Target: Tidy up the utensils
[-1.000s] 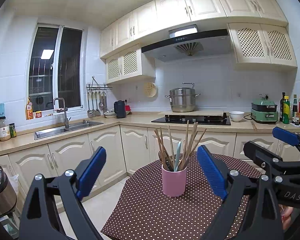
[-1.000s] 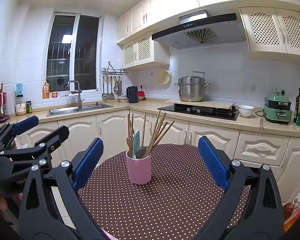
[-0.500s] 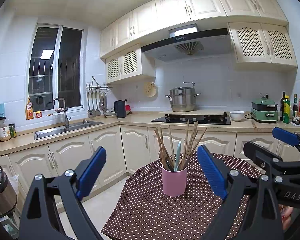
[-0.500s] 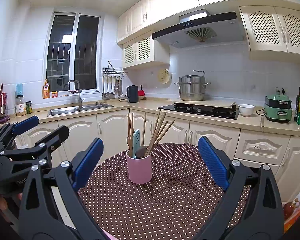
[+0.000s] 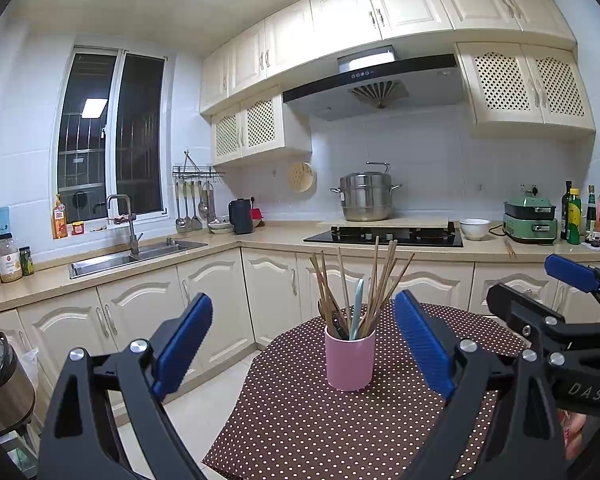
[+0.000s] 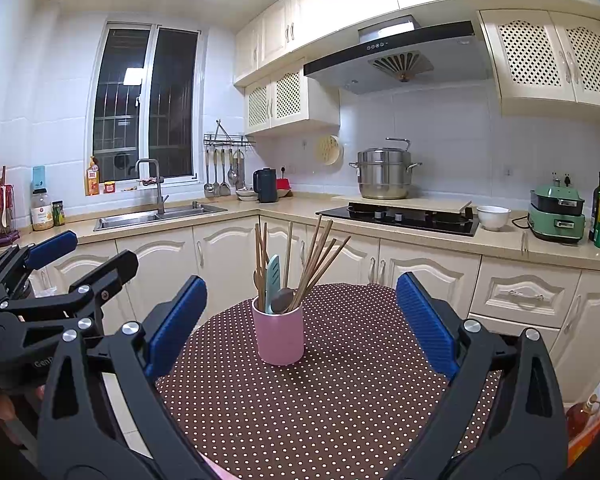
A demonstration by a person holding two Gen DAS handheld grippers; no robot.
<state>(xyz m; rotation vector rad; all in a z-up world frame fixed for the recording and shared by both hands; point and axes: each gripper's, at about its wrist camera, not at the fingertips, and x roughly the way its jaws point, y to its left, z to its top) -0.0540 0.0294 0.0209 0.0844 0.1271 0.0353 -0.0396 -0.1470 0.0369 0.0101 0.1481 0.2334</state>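
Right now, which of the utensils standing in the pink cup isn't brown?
The pale teal utensil in the pink cup. It is flat and broad, while the wooden chopsticks around it are thin brown sticks and the spoon beside it is dark brown.

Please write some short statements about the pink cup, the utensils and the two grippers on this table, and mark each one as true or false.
1. The pink cup stands upright on the dotted tablecloth. True.
2. The cup is empty. False: it holds wooden chopsticks and a light blue utensil.
3. The left gripper is open and holds nothing. True.
4. The right gripper is shut on a chopstick. False: its jaws stand wide apart, clear of the cup.
5. The steel pot sits in the sink. False: it stands at the stove.
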